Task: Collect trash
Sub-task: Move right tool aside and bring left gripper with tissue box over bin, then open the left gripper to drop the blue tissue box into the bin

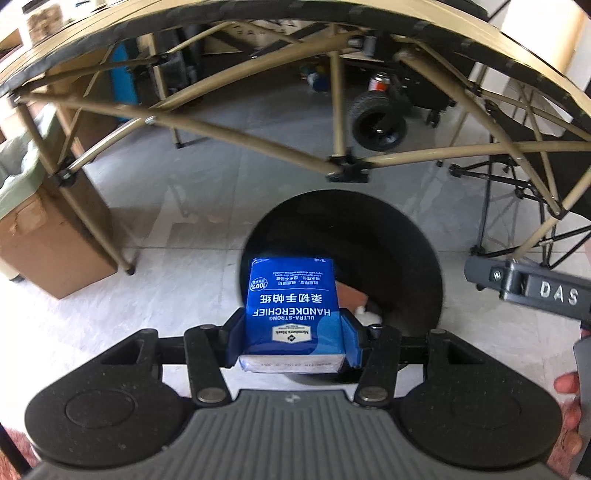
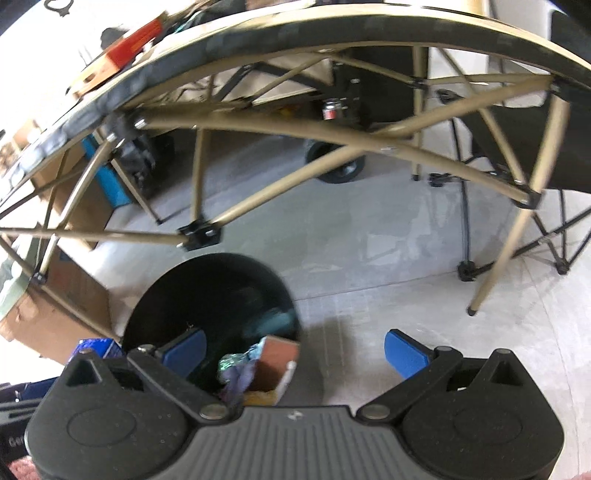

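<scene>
Left tongs [image 1: 293,334] clamping blue tissue pack [image 1: 293,306] over black bin [image 1: 343,236]; right tongs [image 2: 295,352] agape, revealing bin's trash [image 2: 258,373].

A pale tiled floor [image 1: 207,177] with faint grey marbling runs under a folding table [image 1: 258,26] whose tan tube frame [image 1: 229,133] crosses in diagonal braces joined by black brackets. To the left stand brown cardboard boxes [image 1: 48,251] and a blue panel [image 2: 107,181], while behind the table a black rubber wheel [image 1: 378,122] and a small red-and-white canister [image 1: 380,83] sit among dark equipment. On the right a black folding chair [image 2: 532,147] stands on thin crossed legs, and daylight washes out the pale wall [image 1: 532,33] beyond.
</scene>
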### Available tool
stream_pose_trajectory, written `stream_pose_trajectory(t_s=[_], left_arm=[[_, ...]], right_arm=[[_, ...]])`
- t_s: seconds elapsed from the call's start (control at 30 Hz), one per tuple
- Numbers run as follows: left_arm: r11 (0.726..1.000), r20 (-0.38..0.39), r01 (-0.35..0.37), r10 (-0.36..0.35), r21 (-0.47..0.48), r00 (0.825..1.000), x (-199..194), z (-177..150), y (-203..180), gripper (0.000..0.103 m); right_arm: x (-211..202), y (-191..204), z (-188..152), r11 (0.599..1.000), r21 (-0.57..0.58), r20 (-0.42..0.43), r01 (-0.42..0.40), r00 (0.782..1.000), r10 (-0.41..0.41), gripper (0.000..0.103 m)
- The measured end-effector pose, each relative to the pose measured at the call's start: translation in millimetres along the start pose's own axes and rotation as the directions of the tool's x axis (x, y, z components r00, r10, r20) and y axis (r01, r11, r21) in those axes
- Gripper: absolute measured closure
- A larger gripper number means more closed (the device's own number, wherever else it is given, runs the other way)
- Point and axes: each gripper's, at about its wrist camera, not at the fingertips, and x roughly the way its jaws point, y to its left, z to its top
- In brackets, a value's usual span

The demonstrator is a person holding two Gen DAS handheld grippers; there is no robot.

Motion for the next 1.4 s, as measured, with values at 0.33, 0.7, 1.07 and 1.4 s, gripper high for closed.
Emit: stream_pose_trajectory(t_s=[0.33, 0.7, 1.07, 1.4], left_arm=[[0.999, -0.04, 0.009, -0.007, 0.045, 0.999, 27.1, 21.6, -50.2, 0.051], [0.999, -0.081, -0.002, 0.005, 0.047, 0.997, 55.3, 28.3, -66.7, 0.05], [0.998, 0.014, -0.03, 0.029, 0.055, 0.999, 45.3, 29.3, -70.1, 0.0], [0.999, 0.087, -0.032, 0.028, 0.038, 0.996, 22.2, 22.0, -60.8, 0.0]], right_arm=[[-13.1, -61.1, -5.1, 0.994, 0.103, 0.027, 0.047, 0.998, -0.051, 0.0], [-13.4, -89.4, -10.8, 0.986, 0.154, 0.019, 0.065, 0.997, -0.068, 0.0], [-15.4, -87.2, -11.2, 0.987, 0.149, 0.02, 0.053, 0.998, -0.056, 0.0], [-32.5, -83.0, -14.1, 0.992, 0.121, 0.07, 0.02, 0.997, -0.029, 0.0]])
